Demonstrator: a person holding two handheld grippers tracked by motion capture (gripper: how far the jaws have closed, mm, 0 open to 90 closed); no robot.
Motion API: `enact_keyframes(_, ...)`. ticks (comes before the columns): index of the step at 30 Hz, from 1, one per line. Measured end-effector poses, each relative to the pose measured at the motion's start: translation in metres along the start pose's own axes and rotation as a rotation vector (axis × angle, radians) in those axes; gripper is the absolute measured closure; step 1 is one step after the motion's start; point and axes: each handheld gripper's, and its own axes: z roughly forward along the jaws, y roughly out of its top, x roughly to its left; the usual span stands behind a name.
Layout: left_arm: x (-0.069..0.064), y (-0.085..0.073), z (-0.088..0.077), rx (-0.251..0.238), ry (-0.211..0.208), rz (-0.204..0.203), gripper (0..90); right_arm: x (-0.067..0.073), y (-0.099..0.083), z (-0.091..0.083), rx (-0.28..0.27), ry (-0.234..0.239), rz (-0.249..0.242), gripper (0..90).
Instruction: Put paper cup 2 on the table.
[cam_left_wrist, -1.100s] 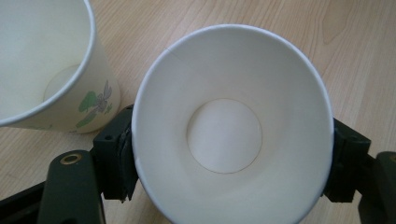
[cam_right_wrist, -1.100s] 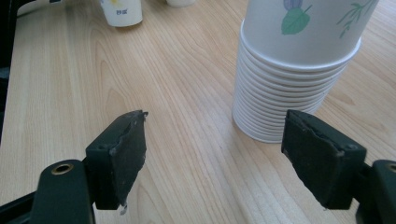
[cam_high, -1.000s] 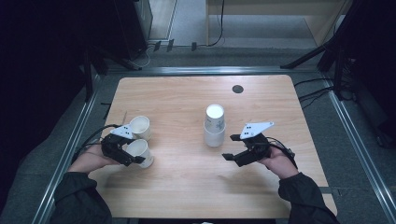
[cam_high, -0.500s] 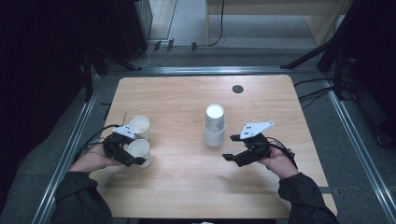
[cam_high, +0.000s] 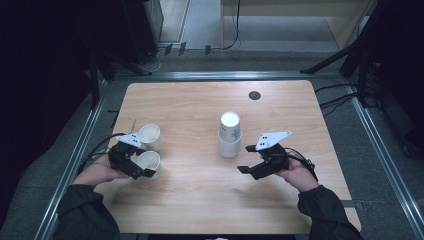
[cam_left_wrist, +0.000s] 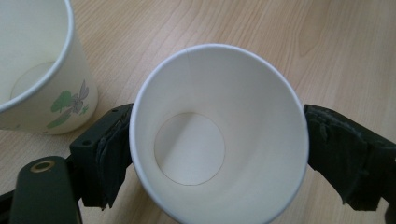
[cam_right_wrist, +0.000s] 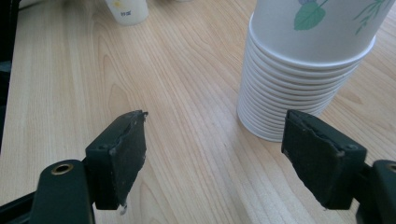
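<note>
Two loose paper cups stood upright at the left side of the table (cam_high: 200, 210), and the nearer cup (cam_left_wrist: 219, 135) sat between the fingers of the left gripper (cam_high: 134, 165). Those jaws had just been opening: in the left gripper view there was a gap between the right pad and the cup's wall, and the left pad lay at the rim without visibly pressing it, so the cup looked set down and let go rather than gripped. The second cup (cam_left_wrist: 35, 65), printed with a green sprig, stood just beyond the left finger, close but apart, as though the cups were being laid out one by one in a row. The stack of cups (cam_right_wrist: 308, 70) stood upside down, rims to the wood, which I took as the reason single cups had to be peeled off and turned over. It was just past the right finger of the right gripper (cam_right_wrist: 224, 158), whose jaws stood wide with nothing between them, aimed at the lowest rims, seemingly waiting to steady or take from the stack.
</note>
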Motion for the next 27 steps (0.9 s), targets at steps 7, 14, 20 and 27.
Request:
enact_keyframes(7,0.001,-0.001,-0.012,-0.032,-0.005,-0.03,13.0,-0.001,0.0,0.0,-0.002,-0.002,0.003,22.6)
enact_keyframes(14,-0.003,0.004,-0.029,-0.07,0.019,-0.034,13.0,-0.001,0.0,0.0,0.001,-0.006,-0.003,22.6)
enact_keyframes(20,-0.007,0.01,-0.039,-0.101,0.043,-0.04,13.0,-0.002,0.0,0.0,0.002,-0.008,-0.006,22.6)
enact_keyframes(27,-0.012,0.028,-0.038,-0.095,0.085,-0.065,13.2,-0.002,0.0,0.0,0.005,-0.01,-0.012,22.6)
